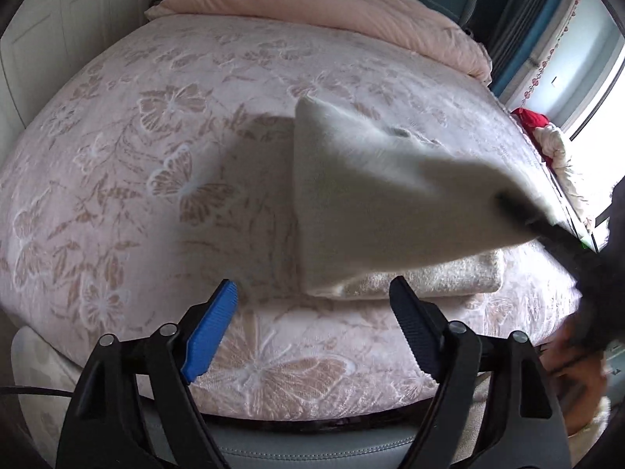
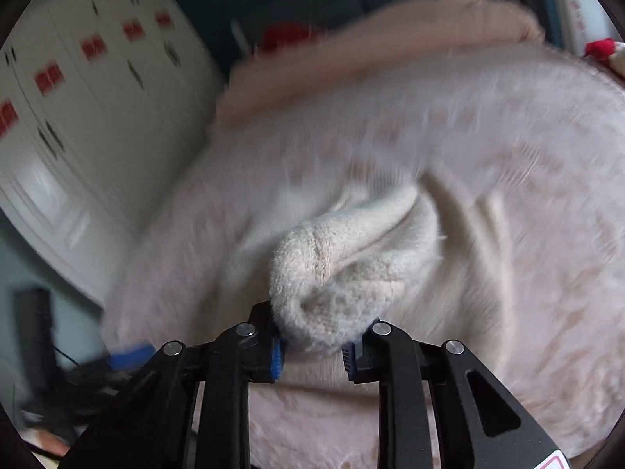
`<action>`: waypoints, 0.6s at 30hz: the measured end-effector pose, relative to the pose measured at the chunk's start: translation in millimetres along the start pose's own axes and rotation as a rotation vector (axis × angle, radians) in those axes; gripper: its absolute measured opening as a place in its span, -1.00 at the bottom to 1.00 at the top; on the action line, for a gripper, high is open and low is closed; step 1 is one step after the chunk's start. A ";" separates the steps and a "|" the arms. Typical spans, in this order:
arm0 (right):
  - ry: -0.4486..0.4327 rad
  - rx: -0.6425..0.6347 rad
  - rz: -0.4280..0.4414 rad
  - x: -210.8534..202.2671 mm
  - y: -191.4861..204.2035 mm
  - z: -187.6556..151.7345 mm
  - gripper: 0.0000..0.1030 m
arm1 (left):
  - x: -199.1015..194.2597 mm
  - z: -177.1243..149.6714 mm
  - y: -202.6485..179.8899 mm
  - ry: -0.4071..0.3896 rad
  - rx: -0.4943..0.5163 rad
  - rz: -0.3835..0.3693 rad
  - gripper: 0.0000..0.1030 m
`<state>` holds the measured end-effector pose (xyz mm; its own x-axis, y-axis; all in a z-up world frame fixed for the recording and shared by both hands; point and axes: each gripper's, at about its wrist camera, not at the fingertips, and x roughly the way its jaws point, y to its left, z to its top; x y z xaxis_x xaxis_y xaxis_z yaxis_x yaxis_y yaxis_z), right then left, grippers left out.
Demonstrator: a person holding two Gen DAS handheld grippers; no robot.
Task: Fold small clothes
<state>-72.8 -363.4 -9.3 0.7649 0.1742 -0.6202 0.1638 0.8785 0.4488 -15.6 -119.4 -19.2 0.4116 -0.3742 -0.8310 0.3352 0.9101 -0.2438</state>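
A cream fleece garment (image 1: 375, 199) lies on the bed, partly folded, with one corner lifted up and to the right. My right gripper (image 1: 519, 211) is shut on that corner and holds it above the rest of the garment. In the right wrist view the fuzzy cloth (image 2: 332, 273) bulges out between the closed blue pads (image 2: 276, 355) of the right gripper (image 2: 312, 351). My left gripper (image 1: 312, 312) is open and empty. It hovers just in front of the garment's near edge (image 1: 390, 289), its blue pads (image 1: 211, 328) spread wide.
The bed carries a pink butterfly-patterned cover (image 1: 136, 179). A folded pink quilt (image 1: 312, 11) lies at the far end. A red and white bundle (image 1: 543, 136) sits at the right edge by the window. White wardrobe doors (image 2: 78, 117) stand to the left.
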 end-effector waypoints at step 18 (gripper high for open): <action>0.008 0.111 -0.146 -5.7 -60.9 19.7 0.07 | 27.3 0.3 -34.6 0.049 0.072 -0.002 0.63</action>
<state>-74.9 -426.6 -20.4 0.7228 0.0527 -0.6890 0.3406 0.8404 0.4216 -15.8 -161.2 -33.3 0.3695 -0.3655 -0.8543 0.3970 0.8934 -0.2105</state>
